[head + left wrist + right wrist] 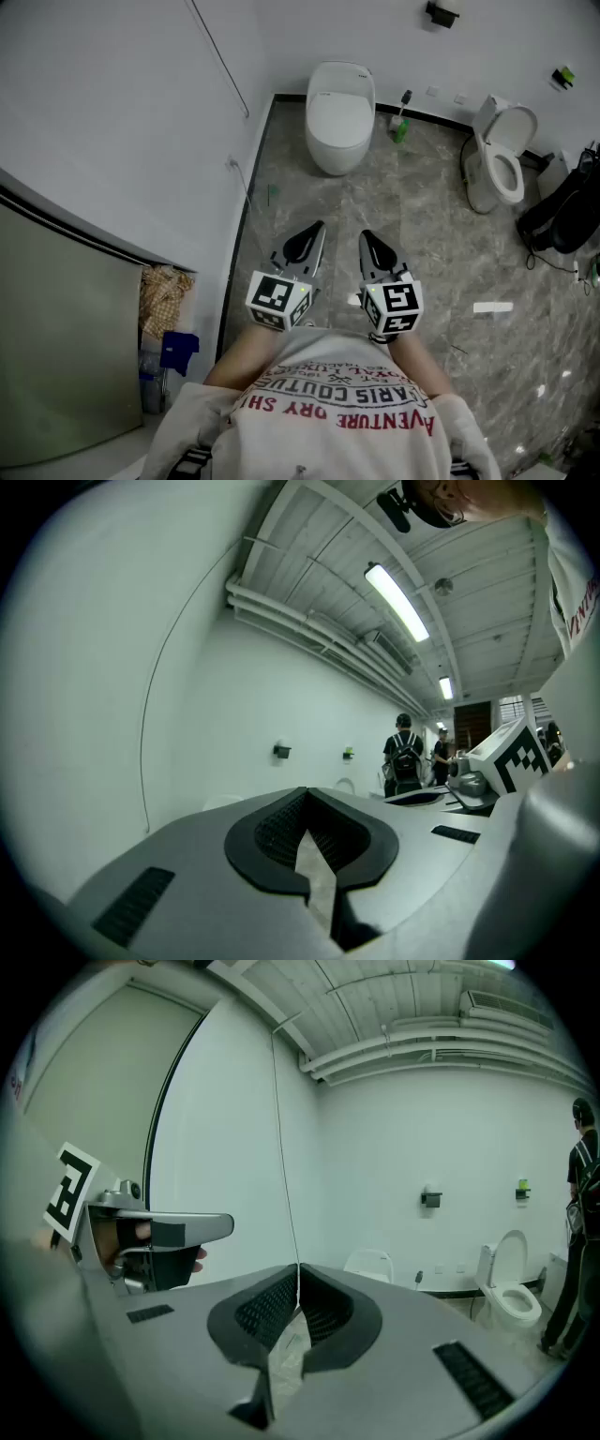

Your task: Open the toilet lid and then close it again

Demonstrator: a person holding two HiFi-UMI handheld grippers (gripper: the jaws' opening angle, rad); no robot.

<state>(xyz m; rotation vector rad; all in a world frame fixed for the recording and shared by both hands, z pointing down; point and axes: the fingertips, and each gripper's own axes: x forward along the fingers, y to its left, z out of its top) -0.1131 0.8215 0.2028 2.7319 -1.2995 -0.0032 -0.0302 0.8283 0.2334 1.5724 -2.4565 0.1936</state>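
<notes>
- Nearest the lens is your printed shirt (pixel 339 420). Just beyond it the left gripper (pixel 317 227) and right gripper (pixel 366 236) hang side by side over the floor (pixel 422 225), close but not touching.
- Claws: in its own view, each gripper's jaws meet at the tips, left (pixel 305 791) and right (pixel 298 1267). Nothing sits between either pair.
- Task's thing: the toilet (pixel 337 122) stands at the far edge of the floor, against the back wall (pixel 375 37) and near the left corner. Its lid (pixel 342 98) is down, and both grippers are well apart from it.
- A second toilet (pixel 497 155), already open, stands toward the floor's right edge.
- Handling, as a judgement: the lid looks like rigid, smooth plastic, light but slippery, and probably hinged at the wall side.
- Take it at the front lip, farthest from the hinge. Support it on the way down so it does not slam.
</notes>
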